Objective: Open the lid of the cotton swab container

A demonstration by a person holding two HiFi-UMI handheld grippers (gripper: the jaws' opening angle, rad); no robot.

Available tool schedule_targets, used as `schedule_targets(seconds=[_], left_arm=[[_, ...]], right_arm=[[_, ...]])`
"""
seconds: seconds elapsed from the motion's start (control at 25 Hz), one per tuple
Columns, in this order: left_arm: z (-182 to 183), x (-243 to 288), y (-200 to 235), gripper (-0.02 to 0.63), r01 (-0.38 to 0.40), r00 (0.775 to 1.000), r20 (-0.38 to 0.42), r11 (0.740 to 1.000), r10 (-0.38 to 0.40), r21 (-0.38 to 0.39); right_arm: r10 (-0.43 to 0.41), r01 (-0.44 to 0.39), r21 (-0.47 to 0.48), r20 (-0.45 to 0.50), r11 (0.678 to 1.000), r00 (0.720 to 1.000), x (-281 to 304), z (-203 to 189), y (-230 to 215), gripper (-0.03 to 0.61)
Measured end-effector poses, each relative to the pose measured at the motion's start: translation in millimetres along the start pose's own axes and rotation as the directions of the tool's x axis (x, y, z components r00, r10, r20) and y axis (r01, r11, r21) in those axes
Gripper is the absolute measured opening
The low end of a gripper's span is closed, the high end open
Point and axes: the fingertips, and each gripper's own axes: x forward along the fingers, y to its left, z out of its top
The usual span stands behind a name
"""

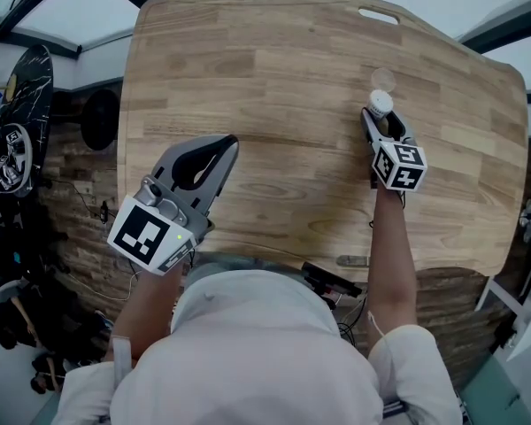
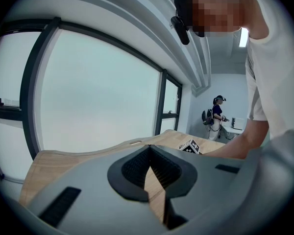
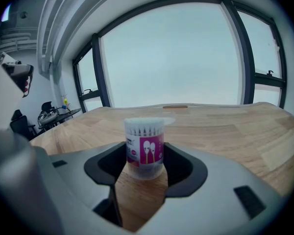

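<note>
One wooden table (image 1: pixel 292 104) by windows (image 3: pixel 176 58): left claw (image 1: pixel 228 144) clenched, right claw (image 1: pixel 382 119) grasping cotton swab container (image 3: pixel 144 148).

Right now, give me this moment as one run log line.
left gripper: shut, empty | right gripper: shut on cotton swab container | lid: appears off, on table beyond container

the head view looks steeply down from over the person's shoulders onto the wooden table (image 1: pixel 292 78), taking in the left gripper (image 1: pixel 231 142) and right gripper (image 1: pixel 382 115). each gripper view sits low behind its own jaws and faces across the table toward the windows (image 3: pixel 186 58). the right one is close on the cotton swab container (image 3: pixel 145 148) between its jaws. the left gripper view catches, off to that gripper's right, the right gripper's marker cube (image 2: pixel 190 146).
</note>
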Motion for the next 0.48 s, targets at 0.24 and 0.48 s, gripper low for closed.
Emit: schedule_targets(seconds=[0.24,0.48], left_arm=[[0.3,-1.8,2.0,0.012,-0.004,1.000,0.007,1.000,0.004,-0.025],[1.8,-5.5,2.3,0.012,-0.008,1.000,0.016,0.999,0.009,-0.037]], right_arm=[[-0.028,0.028,0.001,-0.010,1.000,1.000,2.5,0.1,-2.6,0.245],[-0.045,0.042,-0.048,-0.069,0.998,0.997,8.3,-5.6,0.2,0.245]])
